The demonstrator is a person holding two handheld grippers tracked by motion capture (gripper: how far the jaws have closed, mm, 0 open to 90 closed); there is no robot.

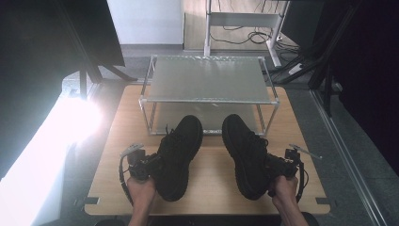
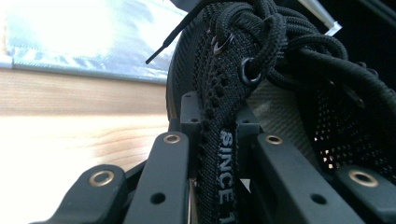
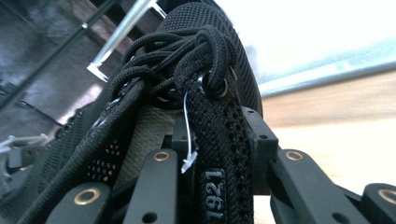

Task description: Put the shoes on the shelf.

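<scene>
Light: strong white glare floods in from the left, room edges dark | Table [image 1: 301,122]: evenly lit, soft shadows | Gripper views: background blown out and blurred, black shoe [image 2: 261,56] knit sharp

Light wooden table [image 1: 113,141] is carrying a two-tier metal rack [image 1: 207,77], standing at the far middle. Two black shoes, left one [image 1: 176,157] and right one [image 1: 244,153], are sitting just before it, toes pointing toward the rack.
</scene>
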